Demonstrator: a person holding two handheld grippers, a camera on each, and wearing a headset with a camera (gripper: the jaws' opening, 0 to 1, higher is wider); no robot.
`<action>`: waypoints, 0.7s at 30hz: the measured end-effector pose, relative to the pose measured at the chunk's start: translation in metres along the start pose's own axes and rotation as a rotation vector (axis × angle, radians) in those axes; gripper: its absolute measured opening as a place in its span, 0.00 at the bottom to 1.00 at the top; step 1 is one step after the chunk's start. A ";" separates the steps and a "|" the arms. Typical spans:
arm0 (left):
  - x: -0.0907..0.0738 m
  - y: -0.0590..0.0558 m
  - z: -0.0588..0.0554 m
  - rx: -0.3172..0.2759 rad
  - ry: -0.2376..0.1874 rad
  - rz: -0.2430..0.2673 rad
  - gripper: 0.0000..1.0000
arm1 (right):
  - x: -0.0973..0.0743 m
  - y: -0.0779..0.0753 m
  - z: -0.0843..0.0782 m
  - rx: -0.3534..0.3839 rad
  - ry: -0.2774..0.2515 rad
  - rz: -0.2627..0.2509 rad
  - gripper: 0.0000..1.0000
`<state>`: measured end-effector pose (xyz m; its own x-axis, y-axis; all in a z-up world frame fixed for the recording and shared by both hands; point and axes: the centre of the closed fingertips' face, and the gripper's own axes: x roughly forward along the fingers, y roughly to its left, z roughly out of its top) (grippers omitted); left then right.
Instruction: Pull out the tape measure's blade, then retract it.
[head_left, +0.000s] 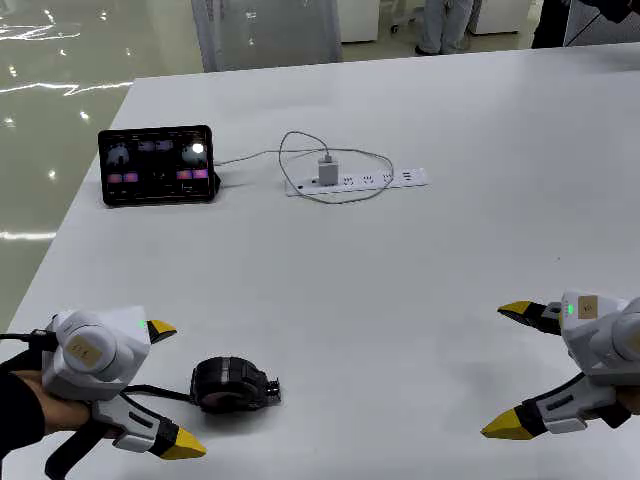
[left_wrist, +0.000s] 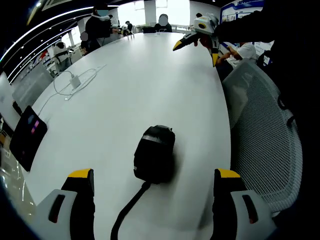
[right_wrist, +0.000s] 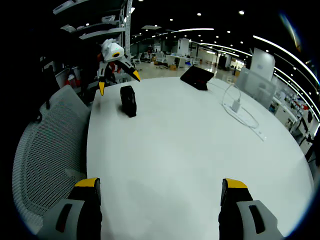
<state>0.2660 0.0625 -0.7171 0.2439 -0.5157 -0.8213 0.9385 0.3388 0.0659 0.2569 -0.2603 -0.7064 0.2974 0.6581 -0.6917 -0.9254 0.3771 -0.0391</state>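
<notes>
A black tape measure (head_left: 233, 384) lies on the white table (head_left: 400, 260) near its front left, with a black strap trailing toward the hand. My left gripper (head_left: 170, 388) is open, its yellow-tipped jaws spread on either side of the tape measure's (left_wrist: 154, 153) near end without touching it. My right gripper (head_left: 512, 368) hangs open over the front right of the table, far from the tape measure (right_wrist: 128, 100), with nothing between its jaws. The blade is fully inside the case.
A tablet (head_left: 157, 165) stands at the back left, wired to a white power strip (head_left: 356, 181) with a charger and looped cable. A white mesh chair (left_wrist: 265, 140) sits at the table's near edge. People stand beyond the far edge.
</notes>
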 end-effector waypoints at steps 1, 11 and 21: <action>0.001 0.000 0.002 0.011 0.004 -0.005 0.96 | 0.002 0.001 0.002 -0.005 0.001 0.007 0.99; 0.015 -0.001 0.010 0.056 0.027 -0.052 0.93 | 0.032 0.002 0.023 -0.071 0.010 0.061 0.99; 0.031 -0.009 0.012 0.103 0.069 -0.088 0.78 | 0.070 0.019 0.052 -0.104 -0.011 0.116 0.99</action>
<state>0.2678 0.0342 -0.7365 0.1451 -0.4834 -0.8633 0.9765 0.2104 0.0463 0.2721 -0.1730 -0.7186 0.1896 0.7008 -0.6877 -0.9727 0.2293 -0.0344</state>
